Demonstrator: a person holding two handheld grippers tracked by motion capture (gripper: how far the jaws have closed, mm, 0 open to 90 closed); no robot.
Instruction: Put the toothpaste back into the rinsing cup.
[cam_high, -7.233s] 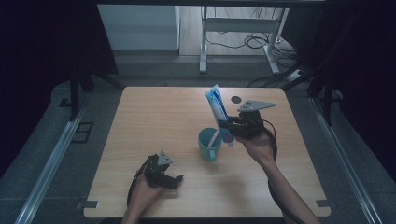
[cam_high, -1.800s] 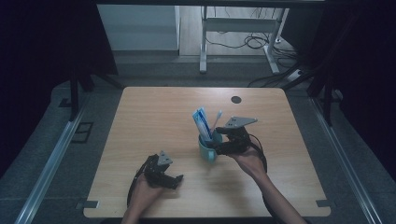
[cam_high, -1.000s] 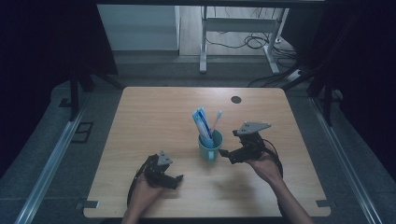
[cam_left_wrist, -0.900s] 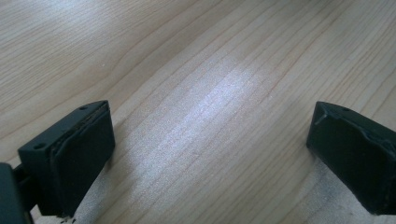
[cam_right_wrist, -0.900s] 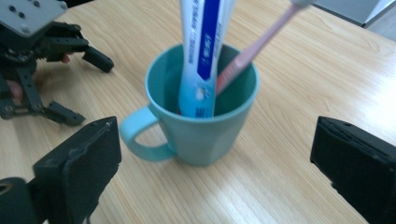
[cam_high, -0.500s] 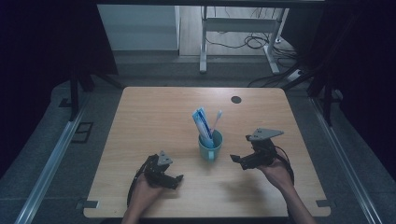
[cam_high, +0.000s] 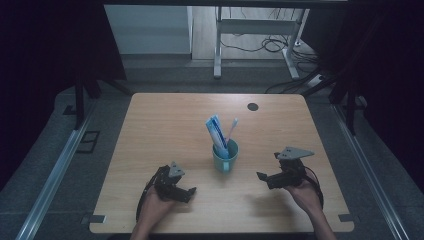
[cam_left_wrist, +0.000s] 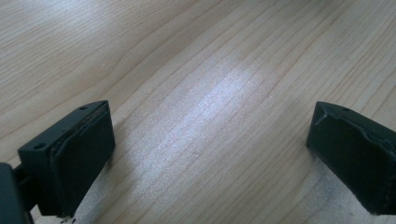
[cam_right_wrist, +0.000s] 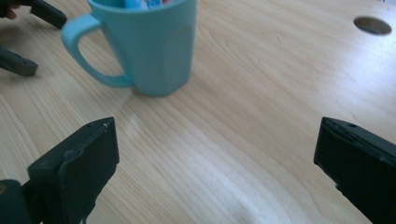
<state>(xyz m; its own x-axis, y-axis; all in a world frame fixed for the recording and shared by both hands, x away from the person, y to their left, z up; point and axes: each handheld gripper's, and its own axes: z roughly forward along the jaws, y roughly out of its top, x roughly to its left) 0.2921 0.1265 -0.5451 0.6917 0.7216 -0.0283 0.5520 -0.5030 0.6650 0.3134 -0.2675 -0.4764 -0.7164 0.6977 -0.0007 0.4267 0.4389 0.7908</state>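
Observation:
A teal mug (cam_high: 225, 158) stands upright near the middle of the wooden table (cam_high: 165, 120), holding a blue toothpaste tube (cam_high: 216, 131) and a white toothbrush (cam_high: 232, 128). The mug (cam_right_wrist: 149, 44) fills the upper left of the right gripper view, handle to the left. My right gripper (cam_high: 263, 178) rests open on the table to the mug's right, jaws wide apart with nothing between them. My left gripper (cam_high: 189, 194) sits open near the front edge, left of the mug, over bare wood (cam_left_wrist: 210, 116).
A round cable hole (cam_high: 252, 106) lies in the table's far right part. Beyond the table are metal desk legs (cam_high: 217, 45) and cables on the floor. Dark curtains hang on both sides. A rail (cam_high: 55, 170) runs along the floor at left.
My right gripper lowered the toothpaste tube into the mug, let it go, and drew back to the right and toward the front. The left gripper stayed put.

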